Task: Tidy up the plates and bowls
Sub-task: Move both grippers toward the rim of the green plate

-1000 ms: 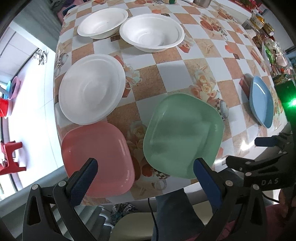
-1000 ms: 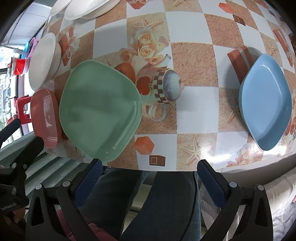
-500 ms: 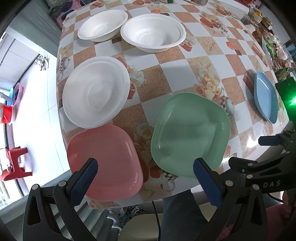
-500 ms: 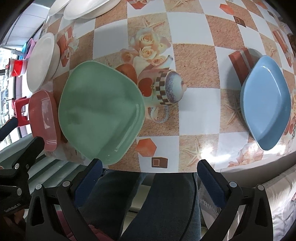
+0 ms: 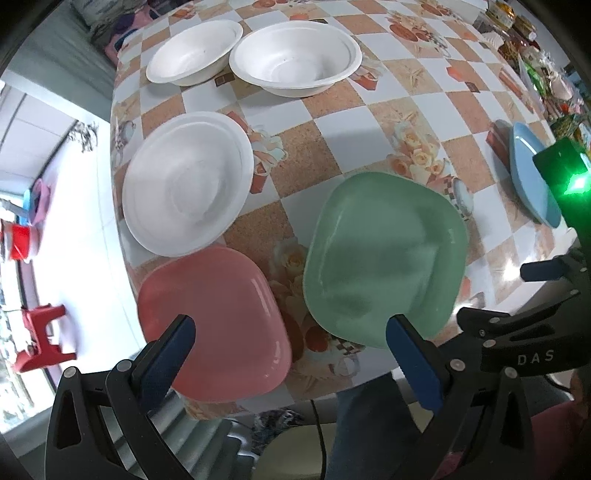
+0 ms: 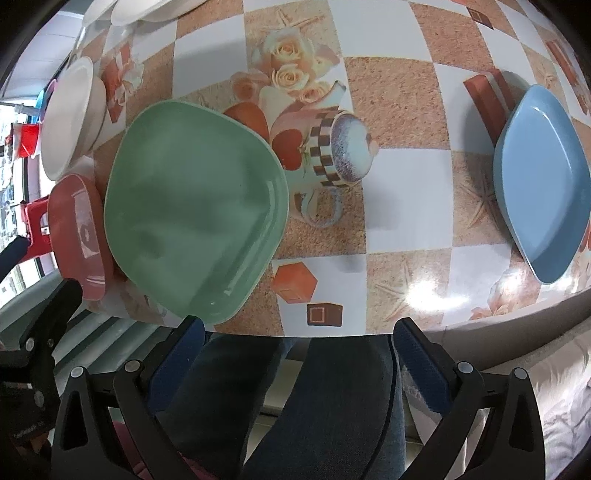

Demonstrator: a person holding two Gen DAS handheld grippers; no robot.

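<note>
A pink plate (image 5: pixel 218 325) and a green plate (image 5: pixel 384 254) lie side by side at the table's near edge. Behind the pink one rests an overturned white bowl (image 5: pixel 188 184), and two upright white bowls (image 5: pixel 295 55) (image 5: pixel 194 51) stand further back. A blue plate (image 5: pixel 532 173) lies at the right. My left gripper (image 5: pixel 291 339) hovers open over the near edge between the pink and green plates, holding nothing. In the right wrist view the green plate (image 6: pixel 195 206), pink plate (image 6: pixel 75 236) and blue plate (image 6: pixel 543 181) show again; my right gripper (image 6: pixel 295 343) is open below the table edge.
The table wears a checkered cloth (image 5: pixel 369 122) printed with roses and teacups. A person's legs in jeans (image 6: pixel 314 402) sit under the near edge. Packaged goods (image 5: pixel 517 22) crowd the far right. A red stool (image 5: pixel 40 336) stands on the floor at left.
Both grippers have moved in closer to the table, so the plates look larger and sit nearer the fingers. Nothing on the table has shifted.
</note>
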